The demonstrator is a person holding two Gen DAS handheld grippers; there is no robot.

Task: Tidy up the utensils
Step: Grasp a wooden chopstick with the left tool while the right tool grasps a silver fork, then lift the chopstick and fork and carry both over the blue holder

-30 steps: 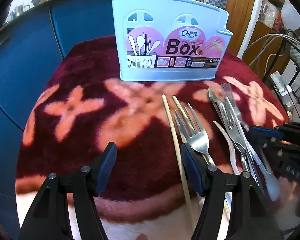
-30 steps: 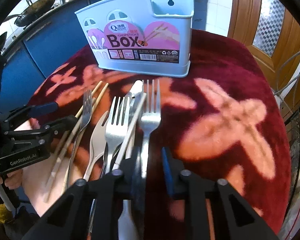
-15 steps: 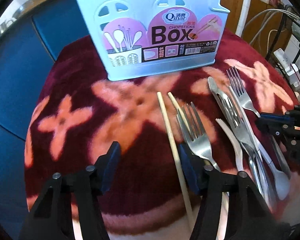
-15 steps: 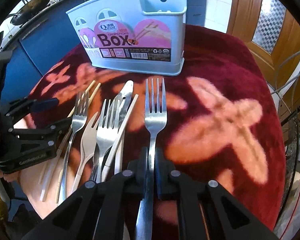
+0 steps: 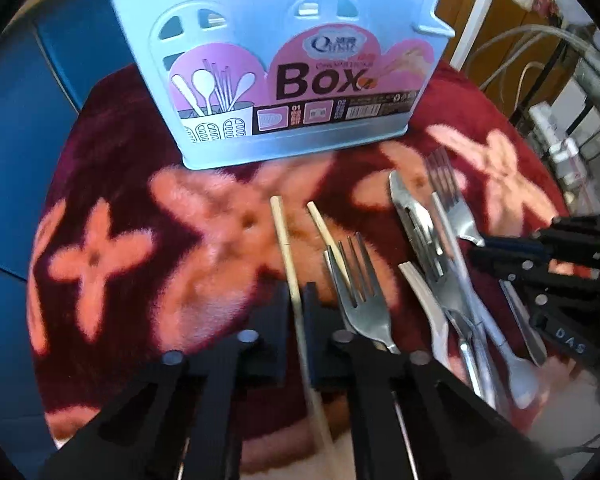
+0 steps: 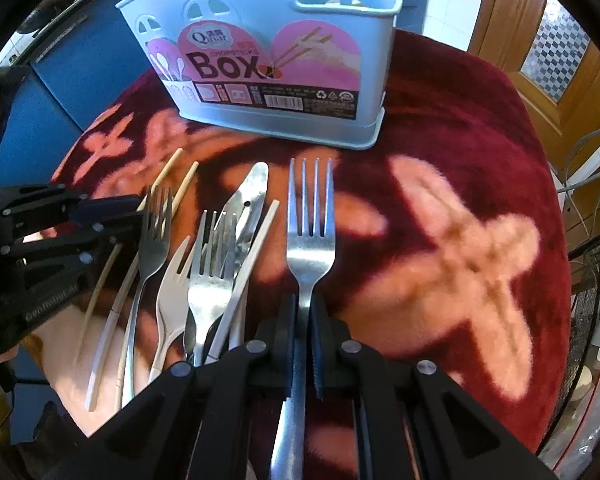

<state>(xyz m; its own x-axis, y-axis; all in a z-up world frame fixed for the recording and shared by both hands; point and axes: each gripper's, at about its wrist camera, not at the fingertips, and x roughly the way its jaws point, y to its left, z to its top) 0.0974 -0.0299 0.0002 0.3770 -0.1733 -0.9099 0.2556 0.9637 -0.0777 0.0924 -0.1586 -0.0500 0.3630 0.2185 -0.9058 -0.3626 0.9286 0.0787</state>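
Observation:
A light blue utensil box [image 5: 284, 60] stands at the back of a round table with a red flowered cover [image 6: 460, 160]. My left gripper [image 5: 296, 296] is closing, and its pads press a pale wooden chopstick [image 5: 282, 232] that points toward the box. A second chopstick [image 5: 320, 220] and a steel fork [image 5: 360, 292] lie just to its right. My right gripper [image 6: 304, 308] is shut on the handle of a steel fork [image 6: 310, 232], tines toward the box [image 6: 268, 52]. Left of it lies a heap with a knife [image 6: 248, 196], a steel fork [image 6: 212, 264] and a white plastic fork [image 6: 172, 292].
Blue cabinets [image 5: 16, 120] run behind and to the left of the table. A wooden door [image 6: 560, 40] stands at the back right, and cables and a wire rack [image 5: 560, 80] hang off the right edge. The left gripper's fingers [image 6: 112, 204] reach in beside the heap.
My left gripper went from wide open to shut on the chopstick and came closer to the box. The right gripper kept its grip on the fork, whose tines now sit nearer the box.

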